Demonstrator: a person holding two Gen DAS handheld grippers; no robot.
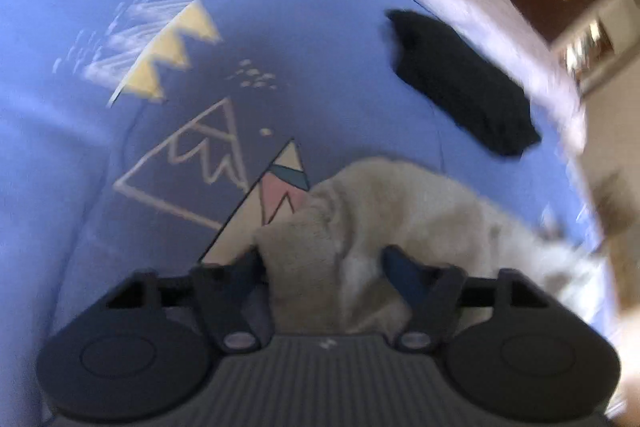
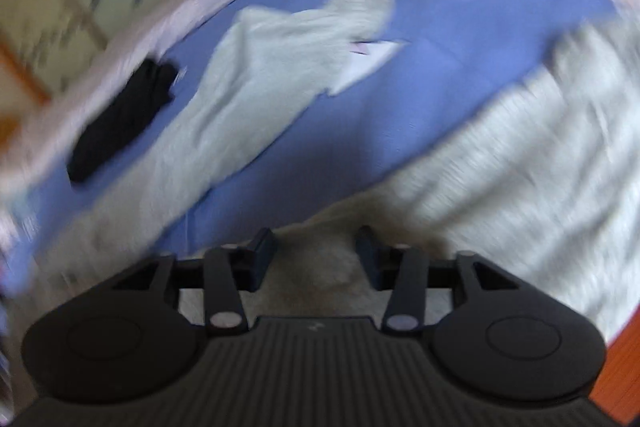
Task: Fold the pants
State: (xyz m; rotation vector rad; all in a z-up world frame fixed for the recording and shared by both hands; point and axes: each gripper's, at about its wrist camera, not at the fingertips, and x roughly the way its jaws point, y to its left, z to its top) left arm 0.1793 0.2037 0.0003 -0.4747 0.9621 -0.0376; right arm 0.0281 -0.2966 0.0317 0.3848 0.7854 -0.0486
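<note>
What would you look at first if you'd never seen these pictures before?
Probably the big blue bedspread with its drawn mountains, which fills both views. On it lie fluffy pale pants, sprawled out and not folded yet, and a dark folded cloth sits near the bed's edge. Right up close, the left gripper and right gripper both hang over the pale fabric with their jaws apart.

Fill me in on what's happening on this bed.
A person with a handheld gripper in each hand is folding light grey fleece pants spread on a blue patterned bedsheet. The left gripper has a fold of the pants between its fingers; the blur hides whether it is pinched. The right gripper hangs open over the fabric. A folded black garment lies near the bed's edge.
</note>
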